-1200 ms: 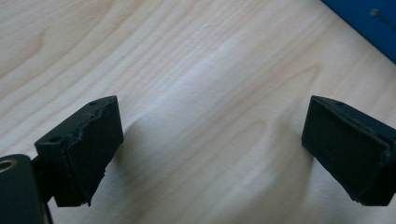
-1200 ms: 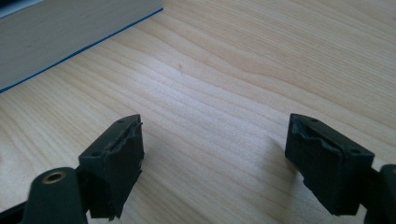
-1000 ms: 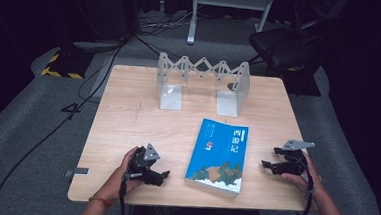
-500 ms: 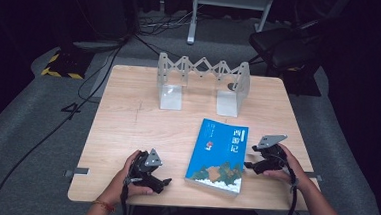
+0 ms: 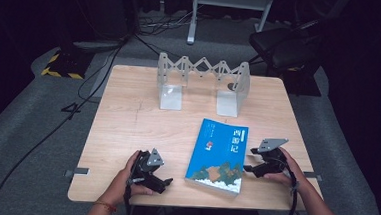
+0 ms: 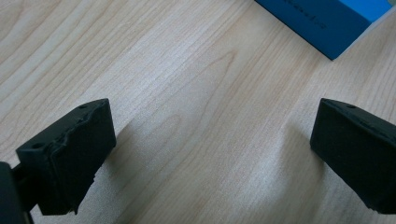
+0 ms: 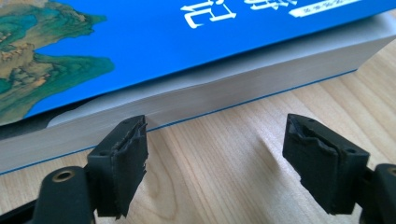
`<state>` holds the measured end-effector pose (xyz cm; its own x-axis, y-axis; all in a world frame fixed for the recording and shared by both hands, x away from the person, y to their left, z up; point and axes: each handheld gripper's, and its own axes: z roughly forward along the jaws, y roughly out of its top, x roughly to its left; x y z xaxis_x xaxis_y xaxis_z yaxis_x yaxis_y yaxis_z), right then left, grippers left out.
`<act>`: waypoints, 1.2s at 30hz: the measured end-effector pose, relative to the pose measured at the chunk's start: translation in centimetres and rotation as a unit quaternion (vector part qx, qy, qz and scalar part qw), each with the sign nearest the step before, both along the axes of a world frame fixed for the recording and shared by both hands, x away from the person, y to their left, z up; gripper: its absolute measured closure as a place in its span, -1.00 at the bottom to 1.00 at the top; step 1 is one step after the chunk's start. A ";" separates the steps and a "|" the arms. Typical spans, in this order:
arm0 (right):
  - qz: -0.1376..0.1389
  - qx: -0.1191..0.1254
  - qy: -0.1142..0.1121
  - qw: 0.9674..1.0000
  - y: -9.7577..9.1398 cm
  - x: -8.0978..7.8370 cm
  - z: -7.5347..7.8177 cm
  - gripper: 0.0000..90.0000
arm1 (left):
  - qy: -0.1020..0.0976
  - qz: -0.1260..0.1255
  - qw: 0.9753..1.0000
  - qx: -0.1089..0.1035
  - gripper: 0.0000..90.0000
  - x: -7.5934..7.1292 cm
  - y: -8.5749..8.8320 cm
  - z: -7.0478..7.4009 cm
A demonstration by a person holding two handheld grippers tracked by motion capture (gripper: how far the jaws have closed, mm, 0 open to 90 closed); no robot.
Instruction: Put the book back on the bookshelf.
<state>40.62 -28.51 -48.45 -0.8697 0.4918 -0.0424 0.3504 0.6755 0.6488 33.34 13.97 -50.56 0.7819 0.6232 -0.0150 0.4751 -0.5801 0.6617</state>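
Since the earlier frames the right gripper has slid left across the table to the book's right edge, its jaws closing slightly on the way. They stand wide apart now, gripping nothing; in the right gripper view one pad sits right at the page edge, the other over bare wood. The book lies flat, cover up, on the near right part of the table. The left gripper has kept its place near the front edge, just left of the book, jaws open and empty, with the book's corner ahead. A folding rack stands at the far side.
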 end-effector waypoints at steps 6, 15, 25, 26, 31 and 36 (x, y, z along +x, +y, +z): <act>0.001 0.014 -0.007 1.000 -0.2 -0.1 0.5 -0.47 | 0.000 0.002 1.000 0.000 -0.98 0.0 0.0 0.0; -0.001 0.056 -0.004 0.998 -0.3 0.0 1.5 -0.44 | 0.004 0.010 1.000 0.007 -0.98 -0.3 0.0 0.2; -0.011 0.047 0.005 0.999 -0.4 -0.2 0.7 -0.41 | 0.017 -0.006 1.000 0.002 -0.65 -0.4 -0.8 0.8; -0.010 0.045 0.004 0.999 -0.4 -0.2 0.7 -0.39 | 0.022 -0.009 1.000 -0.001 -0.64 -0.4 -0.7 0.9; -0.009 0.019 0.006 1.000 -0.2 -0.4 0.0 -0.33 | 0.014 -0.005 1.000 -0.001 -0.65 -0.4 -0.6 1.3; -0.010 0.028 0.011 0.999 -0.3 -0.3 -0.1 -0.33 | 0.013 -0.011 1.000 -0.007 -0.64 -0.5 -1.0 1.7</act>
<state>40.27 -28.84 -48.57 -0.8601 0.5102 0.0047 0.3780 0.6310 0.6775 32.84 13.01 -48.90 0.7951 0.6049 -0.0435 0.4786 -0.5817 0.6577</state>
